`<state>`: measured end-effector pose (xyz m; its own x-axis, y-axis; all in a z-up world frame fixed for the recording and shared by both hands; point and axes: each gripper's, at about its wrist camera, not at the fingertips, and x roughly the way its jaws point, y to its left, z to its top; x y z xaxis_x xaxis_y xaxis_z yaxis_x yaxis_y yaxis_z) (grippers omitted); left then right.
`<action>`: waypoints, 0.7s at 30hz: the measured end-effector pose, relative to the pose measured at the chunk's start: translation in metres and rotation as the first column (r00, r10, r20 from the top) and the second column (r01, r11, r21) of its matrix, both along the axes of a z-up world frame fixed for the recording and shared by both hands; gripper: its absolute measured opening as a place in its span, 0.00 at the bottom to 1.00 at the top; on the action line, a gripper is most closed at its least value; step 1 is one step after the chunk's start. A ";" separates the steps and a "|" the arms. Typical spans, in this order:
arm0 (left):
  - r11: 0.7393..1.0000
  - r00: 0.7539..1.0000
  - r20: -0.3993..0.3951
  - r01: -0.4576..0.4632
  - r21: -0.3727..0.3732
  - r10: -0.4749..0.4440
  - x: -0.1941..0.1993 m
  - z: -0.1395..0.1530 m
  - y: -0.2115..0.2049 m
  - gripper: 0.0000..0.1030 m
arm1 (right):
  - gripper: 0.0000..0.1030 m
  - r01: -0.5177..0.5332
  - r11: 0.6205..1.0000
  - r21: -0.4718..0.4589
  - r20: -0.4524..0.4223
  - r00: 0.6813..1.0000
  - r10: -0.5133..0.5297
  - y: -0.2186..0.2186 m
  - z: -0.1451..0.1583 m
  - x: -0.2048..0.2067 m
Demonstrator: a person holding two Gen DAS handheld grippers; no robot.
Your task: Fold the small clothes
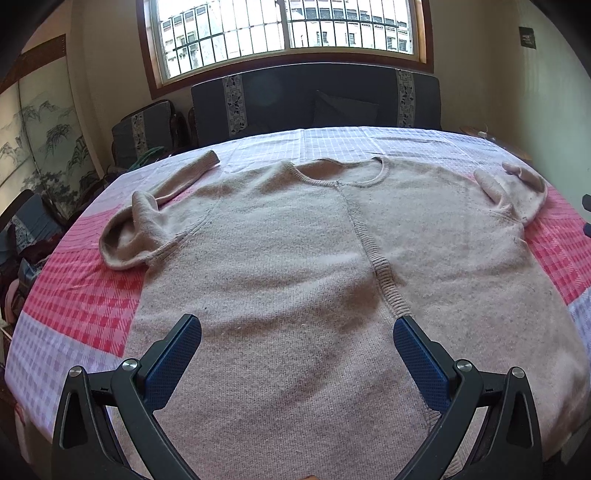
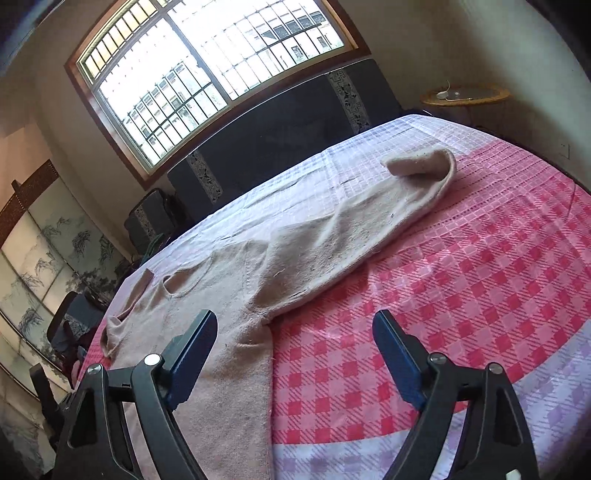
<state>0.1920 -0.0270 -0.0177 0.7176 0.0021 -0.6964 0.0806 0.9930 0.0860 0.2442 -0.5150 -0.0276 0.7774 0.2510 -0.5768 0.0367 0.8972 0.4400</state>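
Closest in, the left gripper point(image 1: 297, 332) hangs over the lower half of the sweater point(image 1: 295, 266), its blue pads point(image 1: 173, 358) spread wide with nothing between them but the knit below. The sweater is a pale beige one, lying flat and face up on the bed point(image 1: 74, 288), neckline point(image 1: 340, 173) toward the far side and a ribbed seam point(image 1: 373, 254) running down its middle. One sleeve point(image 1: 162, 199) is bent back on itself at the left, its cuff lying up near the shoulder; the other sleeve point(image 1: 517, 188) is doubled over at the right edge.

The right gripper point(image 2: 294, 334) stands off the sweater's side, tilted, its jaws apart and holding nothing. One finger point(image 2: 192, 354) is above the edge of the sweater's body, the other above the bare bedcover point(image 2: 461, 280), a checked spread in red, pink and lilac. From here the right sleeve point(image 2: 369, 214) stretches away across the cover, its cuff end point(image 2: 421, 166) curled up and folded over.

Beyond the bed there is a dark headboard point(image 1: 314, 99) under a barred window point(image 1: 288, 29), and a painted screen point(image 1: 33, 140) on the left wall.
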 end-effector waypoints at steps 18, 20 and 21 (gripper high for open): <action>0.999 0.997 -0.075 0.033 0.015 -0.032 0.021 -0.005 -0.039 1.00 | 0.62 0.167 0.967 -0.192 -0.092 0.978 -0.187 -0.121 -0.014 0.132; 0.999 0.996 -0.083 0.040 0.027 -0.038 0.025 -0.006 -0.044 1.00 | 0.62 0.162 0.958 -0.238 -0.089 0.978 -0.188 -0.120 -0.016 0.141; 0.999 0.995 -0.086 0.044 0.032 -0.041 0.026 -0.006 -0.047 1.00 | 0.62 0.158 0.956 -0.246 -0.091 0.978 -0.185 -0.120 -0.017 0.144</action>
<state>0.2184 -0.0737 -0.0241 0.6554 -0.0028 -0.7553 0.1315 0.9851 0.1105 0.3882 -0.6351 -0.0450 0.7239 -0.0344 -0.6891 0.2360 0.9508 0.2005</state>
